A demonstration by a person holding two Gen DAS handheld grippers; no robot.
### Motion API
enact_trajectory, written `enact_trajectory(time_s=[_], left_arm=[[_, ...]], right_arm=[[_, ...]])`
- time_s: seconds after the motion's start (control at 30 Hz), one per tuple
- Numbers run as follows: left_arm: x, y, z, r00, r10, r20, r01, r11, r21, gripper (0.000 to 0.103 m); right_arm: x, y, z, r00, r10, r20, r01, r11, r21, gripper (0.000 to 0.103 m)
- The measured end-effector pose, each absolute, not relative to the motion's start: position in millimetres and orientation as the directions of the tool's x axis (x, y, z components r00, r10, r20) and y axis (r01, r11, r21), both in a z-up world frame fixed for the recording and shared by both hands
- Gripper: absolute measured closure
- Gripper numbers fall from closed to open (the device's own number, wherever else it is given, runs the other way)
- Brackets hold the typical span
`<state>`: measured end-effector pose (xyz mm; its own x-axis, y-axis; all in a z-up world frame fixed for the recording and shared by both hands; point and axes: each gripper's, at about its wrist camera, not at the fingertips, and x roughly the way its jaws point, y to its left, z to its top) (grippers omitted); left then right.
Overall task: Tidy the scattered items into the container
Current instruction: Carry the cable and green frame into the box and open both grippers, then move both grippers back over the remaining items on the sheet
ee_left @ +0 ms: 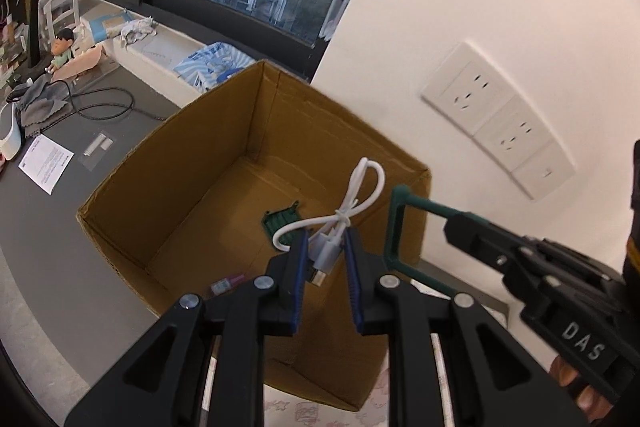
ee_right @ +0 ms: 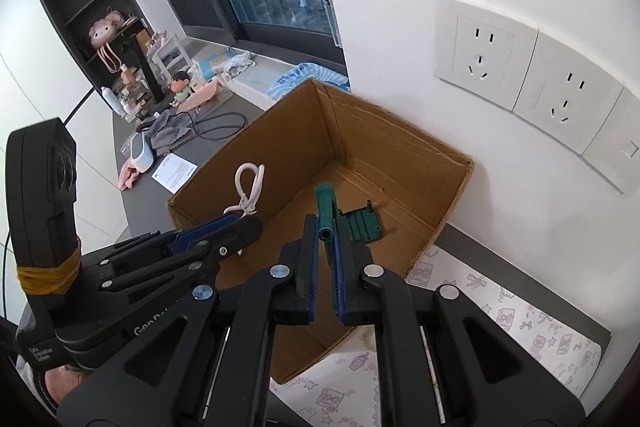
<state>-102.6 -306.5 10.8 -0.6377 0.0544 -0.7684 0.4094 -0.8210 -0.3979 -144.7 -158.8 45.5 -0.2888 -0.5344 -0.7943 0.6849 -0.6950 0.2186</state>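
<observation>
1. Two grippers hang over the open cardboard box (ee_left: 192, 163).
2. Left gripper (ee_left: 326, 247) is clamped on a bundled white cable (ee_left: 340, 215), its loop rising toward 12 o'clock above the box.
3. Right gripper (ee_right: 325, 239) pinches a green frame piece (ee_right: 325, 207), also above the box.
4. On the box floor lie a green ribbed part (ee_right: 362, 225) at 1 o'clock of the right gripper, and a small bottle (ee_left: 226, 283).

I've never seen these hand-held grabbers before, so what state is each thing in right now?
Left gripper: shut on the white cable, above the box.
White cable: bundled, tied, held in the air.
Right gripper: shut on the green frame.
Green frame: held above the box.
Cardboard box: open, upright.
Green ribbed part: lying on the box floor.
</observation>
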Motion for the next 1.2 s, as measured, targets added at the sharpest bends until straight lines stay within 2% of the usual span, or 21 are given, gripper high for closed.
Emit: enact_trajectory(time_s=[0.13,0.23,0.27,0.3,0.47,0.67,0.93,1.13,1.2], left_arm=[[-106,-311,3,-0.608,0.067,-0.791,0.428,-0.811,-0.398,0.082],[-108,-313,0,-0.605,0.093,-0.791,0.424,-0.803,-0.419,0.061],[-108,-312,0,-0.605,0.088,-0.791,0.425,-0.805,-0.415,0.05],[-108,-311,1,-0.607,0.085,-0.79,0.424,-0.806,-0.413,0.045],[-108,-304,5,-0.62,0.092,-0.779,0.416,-0.803,-0.426,0.043],[-111,-291,8,-0.613,0.095,-0.785,0.407,-0.813,-0.417,0.043],[-118,-250,19,-0.608,0.096,-0.788,0.336,-0.868,-0.365,0.042],[-128,-202,18,-0.582,0.131,-0.803,0.239,-0.916,-0.323,0.04],[-131,-187,18,-0.578,0.158,-0.8,0.207,-0.921,-0.331,0.036]], right_arm=[[-149,-158,42,-0.293,-0.53,-0.796,0.674,-0.705,0.222,0.091],[-152,-154,41,-0.3,-0.529,-0.794,0.662,-0.715,0.226,0.07],[-153,-151,41,-0.304,-0.529,-0.792,0.657,-0.719,0.228,0.061],[-154,-149,41,-0.309,-0.528,-0.791,0.652,-0.723,0.229,0.055],[-155,-135,36,-0.319,-0.513,-0.797,0.627,-0.745,0.228,0.039],[-154,-114,27,-0.318,-0.503,-0.803,0.594,-0.766,0.245,0.035],[-150,-71,26,-0.371,-0.485,-0.792,0.539,-0.807,0.242,0.022],[-148,-15,24,-0.414,-0.47,-0.78,0.461,-0.847,0.266,0.007],[-146,4,24,-0.421,-0.477,-0.771,0.447,-0.849,0.281,0.005]])
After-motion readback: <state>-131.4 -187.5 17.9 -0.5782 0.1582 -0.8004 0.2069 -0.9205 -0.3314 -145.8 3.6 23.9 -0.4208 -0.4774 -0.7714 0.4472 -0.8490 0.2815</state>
